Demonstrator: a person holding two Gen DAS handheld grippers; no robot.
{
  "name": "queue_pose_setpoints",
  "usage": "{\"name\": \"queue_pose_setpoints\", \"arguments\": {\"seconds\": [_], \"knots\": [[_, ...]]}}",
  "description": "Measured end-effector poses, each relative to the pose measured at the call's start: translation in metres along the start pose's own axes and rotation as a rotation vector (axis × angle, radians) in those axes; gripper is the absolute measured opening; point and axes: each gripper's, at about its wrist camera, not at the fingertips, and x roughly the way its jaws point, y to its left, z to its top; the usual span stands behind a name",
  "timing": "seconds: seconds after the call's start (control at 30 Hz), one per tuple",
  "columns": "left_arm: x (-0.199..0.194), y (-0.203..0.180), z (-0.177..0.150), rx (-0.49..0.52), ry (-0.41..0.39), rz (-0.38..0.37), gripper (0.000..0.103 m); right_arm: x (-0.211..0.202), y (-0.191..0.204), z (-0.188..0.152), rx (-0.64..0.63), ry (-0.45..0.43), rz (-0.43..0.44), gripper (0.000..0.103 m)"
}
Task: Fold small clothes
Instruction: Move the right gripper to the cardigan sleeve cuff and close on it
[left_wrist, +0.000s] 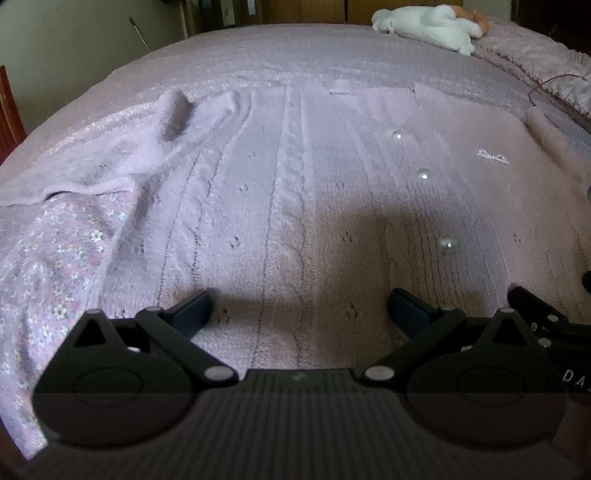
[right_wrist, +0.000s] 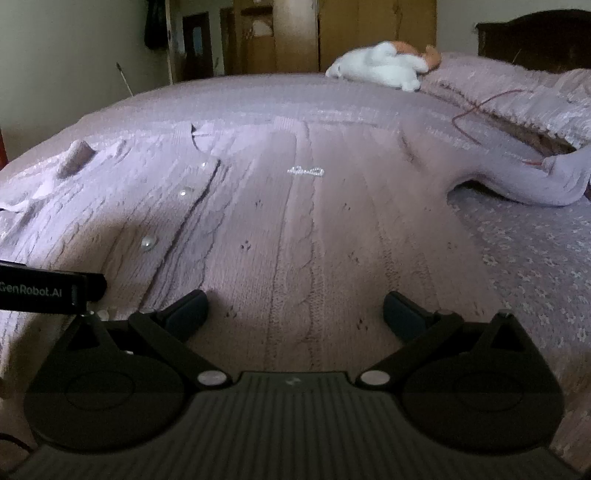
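Pink cardigan (left_wrist: 295, 206) laid flat on the bed (left_wrist: 258, 48), both grippers parked low over its hem.

The left gripper (left_wrist: 299, 314) and right gripper (right_wrist: 295, 314) are held side by side with fingers spread wide, nothing pinched between them. 3 pearl buttons (left_wrist: 448, 243) are seen down the front, plus a sparkly bow (right_wrist: 306, 171). A floral garment (left_wrist: 48, 266) is tucked under the left sleeve. A plush toy (right_wrist: 380, 66) is left by the pillow (right_wrist: 517, 92).

Left gripper (left_wrist: 299, 314) and right gripper (right_wrist: 295, 314): matte black ribbed housings, round side discs, angled link arms with silver pins, dark blue finger pads (right_wrist: 188, 308). White "GenRobot.AI" lettering at left edge, right-wrist view.
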Motion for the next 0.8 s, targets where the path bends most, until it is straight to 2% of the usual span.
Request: {"name": "queue_pose_setpoints", "arguments": {"seconds": [0.27,0.43,0.53,0.67,0.8], "knots": [[0.0,0.0,0.005,0.003,0.035,-0.002,0.103,0.0,-0.018,0.026,-0.019,0.164,0.129,0.103],[0.001,0.004,0.015,0.015,0.097,-0.024,0.103,-0.009,-0.043,0.041,0.054,0.243,0.234,0.103],[-0.002,0.007,0.017,0.009,0.121,-0.032,0.103,-0.015,-0.07,0.053,0.128,0.272,0.28,0.103],[-0.008,0.011,0.018,-0.013,0.141,-0.032,0.103,-0.022,-0.121,0.068,0.216,0.262,0.264,0.103],[-0.012,0.011,0.02,-0.014,0.162,-0.031,0.103,-0.024,-0.182,0.08,0.306,0.243,0.188,0.103]]}}
